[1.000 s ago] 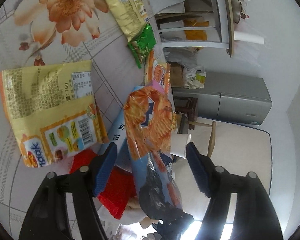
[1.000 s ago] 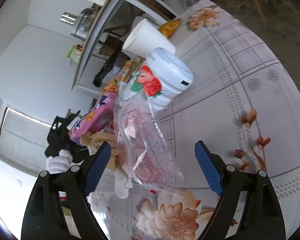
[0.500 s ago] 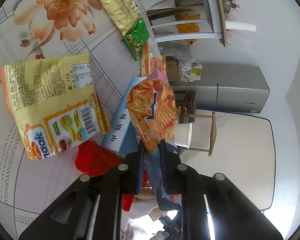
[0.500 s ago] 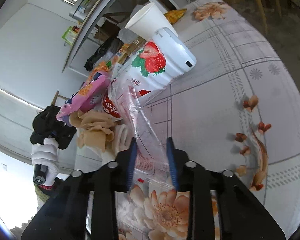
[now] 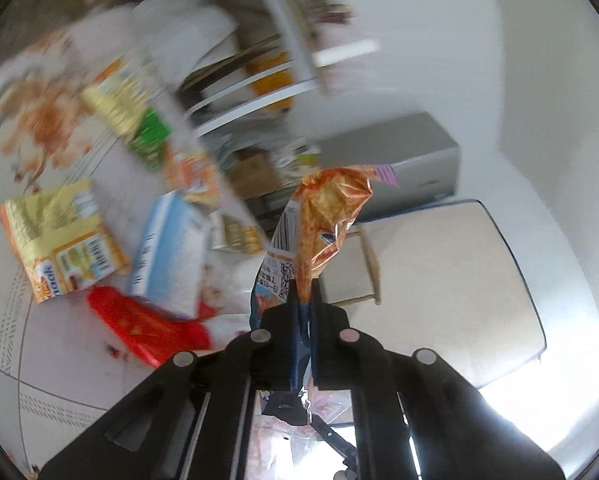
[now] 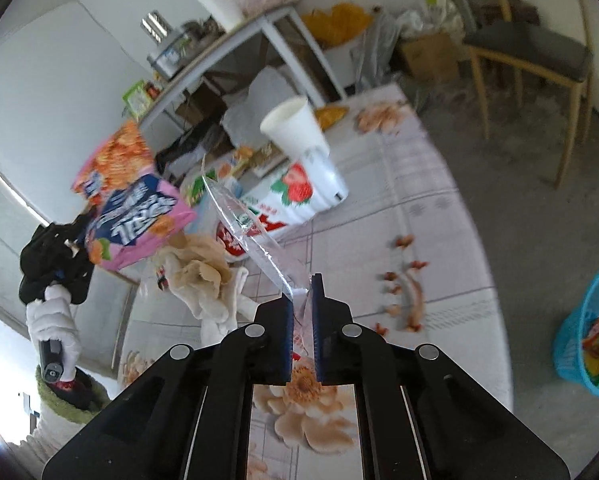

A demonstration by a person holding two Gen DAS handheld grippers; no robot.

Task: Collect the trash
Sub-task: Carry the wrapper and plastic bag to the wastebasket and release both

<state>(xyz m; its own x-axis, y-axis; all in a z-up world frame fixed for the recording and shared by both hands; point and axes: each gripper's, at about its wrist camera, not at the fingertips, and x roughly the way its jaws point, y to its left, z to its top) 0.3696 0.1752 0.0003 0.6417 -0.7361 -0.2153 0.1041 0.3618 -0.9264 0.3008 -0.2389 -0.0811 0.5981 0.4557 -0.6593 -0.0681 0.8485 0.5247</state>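
My left gripper (image 5: pixel 304 300) is shut on an orange and pink snack bag (image 5: pixel 327 216) and holds it in the air beside the table; the bag also shows in the right wrist view (image 6: pixel 129 204). My right gripper (image 6: pixel 301 300) is shut on a clear plastic wrapper (image 6: pixel 251 236) and holds it above the flowered tablecloth (image 6: pixel 379 248). On the table lie a yellow snack bag (image 5: pixel 63 240), a blue and white box (image 5: pixel 167 256), a red wrapper (image 5: pixel 139 324), a green packet (image 5: pixel 149 138), a strawberry carton (image 6: pixel 299 196), a white paper cup (image 6: pixel 295 128) and crumpled tissue (image 6: pixel 203 276).
A blue basket (image 6: pixel 579 340) holding wrappers stands on the floor at the right. A wooden chair (image 6: pixel 531 56) stands beyond the table. A cluttered shelf (image 6: pixel 219 44) and boxes are at the back. The left wrist view is blurred.
Both grippers closed from open: the left on the snack bag, the right on the clear wrapper. Both have since lifted their items off the table, and the left view has swung.
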